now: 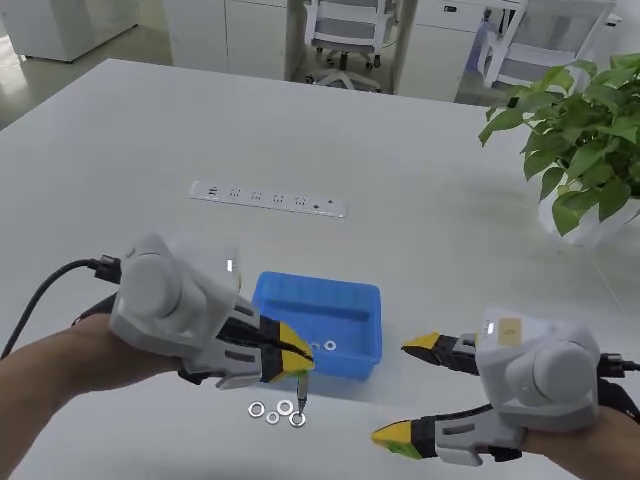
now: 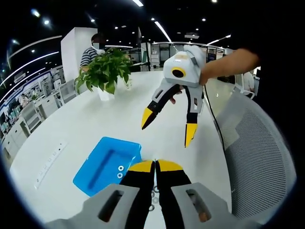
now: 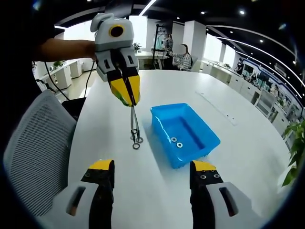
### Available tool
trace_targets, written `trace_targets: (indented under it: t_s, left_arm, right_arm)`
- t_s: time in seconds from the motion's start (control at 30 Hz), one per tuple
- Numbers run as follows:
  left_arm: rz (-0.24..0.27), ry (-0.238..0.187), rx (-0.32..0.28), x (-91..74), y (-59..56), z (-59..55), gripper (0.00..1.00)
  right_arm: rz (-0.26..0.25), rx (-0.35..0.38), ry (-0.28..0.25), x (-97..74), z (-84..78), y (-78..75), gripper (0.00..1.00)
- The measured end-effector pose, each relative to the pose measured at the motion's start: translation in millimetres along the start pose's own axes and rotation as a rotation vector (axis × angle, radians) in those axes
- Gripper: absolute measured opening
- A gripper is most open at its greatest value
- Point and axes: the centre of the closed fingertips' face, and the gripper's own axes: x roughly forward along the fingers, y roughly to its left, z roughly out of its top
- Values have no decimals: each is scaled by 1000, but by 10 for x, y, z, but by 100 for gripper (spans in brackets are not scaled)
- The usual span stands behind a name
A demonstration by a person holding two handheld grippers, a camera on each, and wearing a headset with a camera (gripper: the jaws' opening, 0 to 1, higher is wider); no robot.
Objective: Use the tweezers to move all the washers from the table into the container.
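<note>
- Blue container (image 1: 320, 300) stands open side up on the white table (image 1: 400, 150). Two stored washers (image 1: 328, 346) lie on its floor, also seen in the right gripper view (image 3: 176, 142).
- Four table washers (image 1: 272, 412) lie in a tight group on the table just in front of the container's near wall.
- Left gripper (image 1: 290, 352): jaws pressed together and clamped on the tweezers (image 1: 301, 392). It is above the container's near left corner.
- The tweezers point down from the jaws. In the right gripper view, the tweezers (image 3: 135, 121) reach the table washers (image 3: 137, 140) with their tips. Whether a washer is pinched cannot be told.
- Right gripper (image 1: 395, 390): jaws wide apart, nothing between them. It is to the right of the container, clear of it and of the washers.
- Power strip (image 1: 268, 198) lies on the table beyond the container, well apart from it.
- Plant (image 1: 585, 130) stands at the table's far right.
</note>
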Motion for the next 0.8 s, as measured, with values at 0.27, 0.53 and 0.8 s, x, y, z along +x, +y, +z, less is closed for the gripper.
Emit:
trace_targets:
  t_s: [0.27, 0.53, 0.8]
  left_arm:
    - [-9, 11, -8, 39, -44, -57, 5]
    - [-10, 12, -17, 50, -43, -95, 5]
    - [-12, 15, -20, 62, -50, -112, 5]
  right_arm:
    - [5, -5, -2, -1, 9, 5, 65]
    - [12, -5, 4, 8, -19, 22, 65]
    - [25, -4, 5, 38, -24, 45, 65]
